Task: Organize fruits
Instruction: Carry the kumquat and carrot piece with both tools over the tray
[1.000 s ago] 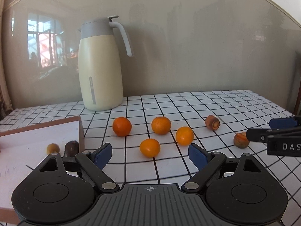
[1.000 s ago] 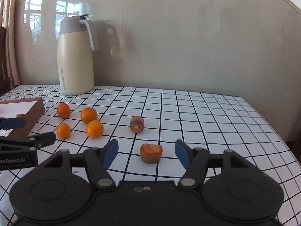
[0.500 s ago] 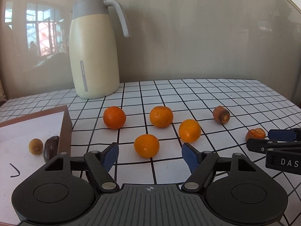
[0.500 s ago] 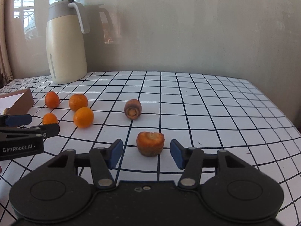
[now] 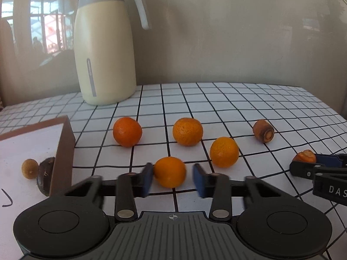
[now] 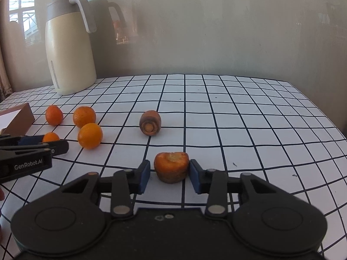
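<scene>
Left gripper (image 5: 172, 179): my jaws have just been closing and are now clenching an orange (image 5: 170, 172) on the table (image 5: 238, 99) at 12 o'clock. One pad is touching its skin; the other is blurred. Three more oranges (image 5: 127, 131) are lying from 11 to 1 o'clock, and the box (image 5: 63, 149) is sitting at 9 o'clock.

Right gripper (image 6: 169, 173): my jaws have just been closing around a carrot stub (image 6: 171, 166) at 12 o'clock (cut face up). One pad is touching it, the other is showing a sliver of gap, so I am not yet gripping.
</scene>
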### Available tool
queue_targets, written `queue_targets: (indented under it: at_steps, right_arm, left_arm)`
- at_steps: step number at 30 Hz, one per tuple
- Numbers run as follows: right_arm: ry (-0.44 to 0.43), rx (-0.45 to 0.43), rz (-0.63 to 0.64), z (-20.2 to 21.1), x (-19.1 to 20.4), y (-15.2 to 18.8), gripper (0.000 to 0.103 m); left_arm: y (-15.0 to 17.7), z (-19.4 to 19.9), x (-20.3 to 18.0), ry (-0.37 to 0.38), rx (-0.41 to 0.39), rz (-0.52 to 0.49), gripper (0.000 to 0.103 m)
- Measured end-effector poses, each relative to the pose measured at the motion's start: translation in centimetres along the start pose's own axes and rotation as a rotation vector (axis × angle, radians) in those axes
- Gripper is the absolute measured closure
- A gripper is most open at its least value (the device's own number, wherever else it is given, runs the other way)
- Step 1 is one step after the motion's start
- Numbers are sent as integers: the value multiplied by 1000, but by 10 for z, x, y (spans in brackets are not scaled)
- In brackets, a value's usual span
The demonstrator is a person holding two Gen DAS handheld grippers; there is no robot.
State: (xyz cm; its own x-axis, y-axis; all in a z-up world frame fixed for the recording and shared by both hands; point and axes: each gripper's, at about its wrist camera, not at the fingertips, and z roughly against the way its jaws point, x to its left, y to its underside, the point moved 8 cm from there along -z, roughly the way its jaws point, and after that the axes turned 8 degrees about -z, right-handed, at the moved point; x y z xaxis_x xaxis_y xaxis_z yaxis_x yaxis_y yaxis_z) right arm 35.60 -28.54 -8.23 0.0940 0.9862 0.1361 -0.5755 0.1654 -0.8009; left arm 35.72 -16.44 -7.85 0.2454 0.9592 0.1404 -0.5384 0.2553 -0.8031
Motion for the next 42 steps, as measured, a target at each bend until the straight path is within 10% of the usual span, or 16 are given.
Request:
queue_targets:
  at_steps: [17,42]
  right_arm:
    - [-22,-65,32,35,9,-8,77]
    - [-280,-154,180,97,109,-13,77]
  left_arm:
    - [4,52,-8,-3,-98,7,70]
    - [45,165,57,-223,-181,108,70]
